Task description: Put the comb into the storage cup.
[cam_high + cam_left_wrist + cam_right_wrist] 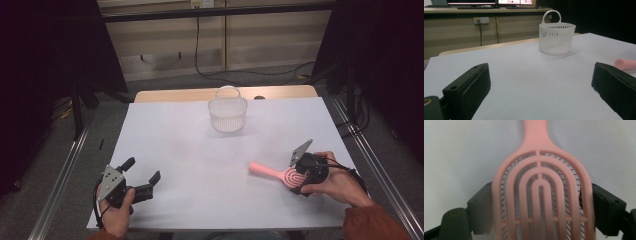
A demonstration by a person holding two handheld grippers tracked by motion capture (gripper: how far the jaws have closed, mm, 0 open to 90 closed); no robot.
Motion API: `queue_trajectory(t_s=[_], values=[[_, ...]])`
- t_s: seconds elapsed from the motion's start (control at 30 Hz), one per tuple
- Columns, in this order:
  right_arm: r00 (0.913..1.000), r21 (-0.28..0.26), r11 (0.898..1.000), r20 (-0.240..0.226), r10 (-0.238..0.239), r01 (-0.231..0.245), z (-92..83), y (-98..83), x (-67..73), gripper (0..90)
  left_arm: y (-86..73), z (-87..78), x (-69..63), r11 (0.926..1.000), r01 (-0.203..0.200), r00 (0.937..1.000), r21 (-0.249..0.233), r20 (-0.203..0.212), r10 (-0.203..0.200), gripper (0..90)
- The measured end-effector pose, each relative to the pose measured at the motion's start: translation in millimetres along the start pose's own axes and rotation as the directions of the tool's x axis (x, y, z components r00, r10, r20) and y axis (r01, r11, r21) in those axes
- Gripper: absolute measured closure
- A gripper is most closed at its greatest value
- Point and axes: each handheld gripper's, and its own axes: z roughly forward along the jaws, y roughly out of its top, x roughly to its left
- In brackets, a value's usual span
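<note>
A pink hairbrush [270,172] lies on the white table sheet [200,150] at the right, its handle pointing left toward the middle. My right gripper [295,178] is over the brush head. In the right gripper view the brush head [539,170] sits between the two black jaws, and both pads touch its sides, so my right gripper [541,202] is shut on it. My left gripper [142,170] rests at the front left, jaws wide apart with nothing between them [541,70]. The tip of the pink brush handle [625,64] shows past its right jaw.
A white slotted plastic basket [228,114] with an upright handle stands at the back middle of the sheet, also seen as the basket [556,37] ahead of the left gripper. A bare wooden table edge [175,95] runs behind it. Metal rails flank the table.
</note>
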Motion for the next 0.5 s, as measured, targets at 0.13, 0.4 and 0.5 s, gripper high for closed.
queue_trajectory(t_s=[0.13,0.4,0.5], values=[[1.0000,-0.007,1.000,-0.003,-0.001,0.000,-1.3,0.0,0.2,18.4,0.0,0.0,0.1,1.0000,0.000,1.0000,-0.001,-0.001,0.000,2.2],[0.9999,-0.040,0.999,0.013,0.005,-0.005,-6.4,-1.3,0.4,18.8,-0.1,0.1,0.0,1.0000,0.001,1.0000,0.001,0.001,-0.001,2.2],[0.9997,-0.047,0.999,0.011,0.021,-0.020,-9.0,-2.1,0.7,18.9,-0.3,0.5,-0.1,1.0000,0.005,1.0000,0.000,0.000,-0.005,2.2]])
